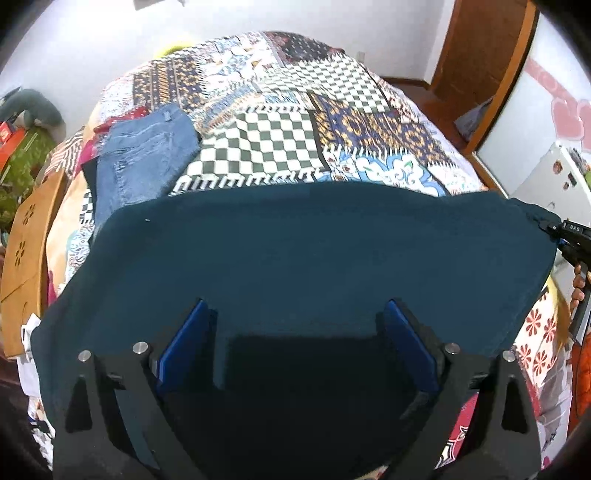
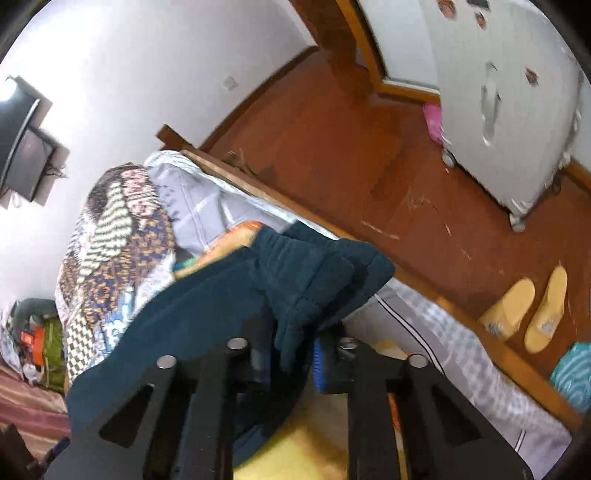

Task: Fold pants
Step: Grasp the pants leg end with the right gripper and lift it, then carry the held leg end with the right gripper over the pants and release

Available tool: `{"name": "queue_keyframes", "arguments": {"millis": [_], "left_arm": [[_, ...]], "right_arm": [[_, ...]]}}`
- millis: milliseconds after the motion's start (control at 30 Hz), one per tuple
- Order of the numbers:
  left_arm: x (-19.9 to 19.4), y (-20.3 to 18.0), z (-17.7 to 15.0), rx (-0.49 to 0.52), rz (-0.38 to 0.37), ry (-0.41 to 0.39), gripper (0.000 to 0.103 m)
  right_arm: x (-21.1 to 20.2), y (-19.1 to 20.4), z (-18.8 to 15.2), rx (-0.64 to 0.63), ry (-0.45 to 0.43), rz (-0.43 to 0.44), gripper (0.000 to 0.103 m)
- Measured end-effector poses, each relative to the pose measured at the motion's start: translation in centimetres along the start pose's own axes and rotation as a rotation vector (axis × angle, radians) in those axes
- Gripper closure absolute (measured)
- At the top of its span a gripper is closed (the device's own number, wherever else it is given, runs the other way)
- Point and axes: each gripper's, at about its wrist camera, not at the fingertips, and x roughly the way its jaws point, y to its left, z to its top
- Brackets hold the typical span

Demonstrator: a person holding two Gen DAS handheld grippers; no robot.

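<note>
Pants: dark teal, soft knit, limp, light; spread on bed w/ patchwork quilt, fwd of and beneath left gripper, jaws wide apart, holding nothing. Right gripper jaws clamped on bunched edge. Judgement: grip at hem/corner; fabric sags and slides.

The teal pants hide the right tool's fingertips, and motion blur smears the floor.

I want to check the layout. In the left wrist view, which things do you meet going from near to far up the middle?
Left gripper with open fingers → dark teal pants → checkered patchwork bedspread → white wall.
</note>
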Motion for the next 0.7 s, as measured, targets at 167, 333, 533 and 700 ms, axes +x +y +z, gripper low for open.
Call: {"name": "queue_keyframes", "arguments": {"millis": [167,333,533,700], "left_arm": [[-2.0,1.5,-0.3,-0.028,0.014,-0.043,0.007],[-4.8,3.6,-0.8,-0.058,0.031,-0.110,0.007],[-7.7,6.7,-1.6,-0.105,0.041,-0.168,0.007],[-9.4,9.0,-2.7,-0.132,0.048,-0.199,0.007]], "right_arm": [[-3.7,3.9,1.3,-0.098,-0.090,0.050,0.093],[-7.8,9.6,2.2,-0.206,-0.176,0.145,0.093],[-11.4,17.2,1.0,-0.342,-0.242,0.272,0.093],[-12.0,22.8,-1.6,-0.453,-0.239,0.360,0.093]]}}
